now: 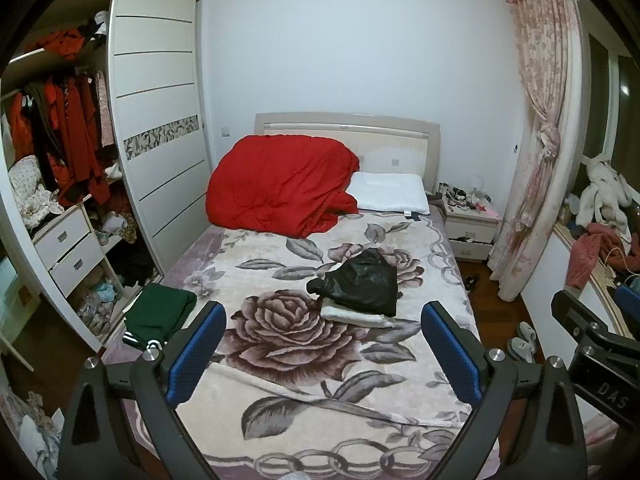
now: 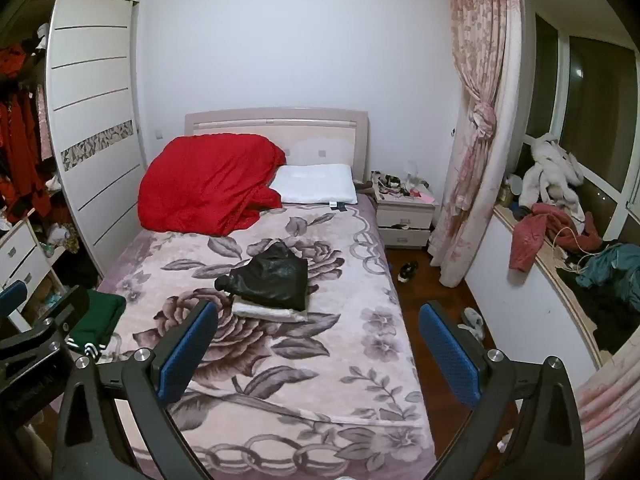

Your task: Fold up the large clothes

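Note:
A black shiny garment [image 1: 362, 282] lies folded on a folded white garment [image 1: 356, 315] in the middle of the bed [image 1: 280, 360], which has a rose-patterned blanket; both also show in the right wrist view, black [image 2: 272, 278] on white [image 2: 266, 311]. A folded dark green garment [image 1: 160, 312] with white stripes lies at the bed's left edge, also in the right wrist view [image 2: 98, 320]. My left gripper [image 1: 324, 344] is open and empty, above the foot of the bed. My right gripper [image 2: 318, 340] is open and empty, beside it to the right.
A red quilt [image 1: 280, 184] and a white pillow [image 1: 390, 192] lie at the headboard. An open wardrobe [image 1: 60, 152] full of clothes stands left. A nightstand [image 2: 404, 216], a curtain [image 2: 476, 120], a windowsill with piled clothes [image 2: 560, 232] and slippers [image 1: 524, 340] on the floor are right.

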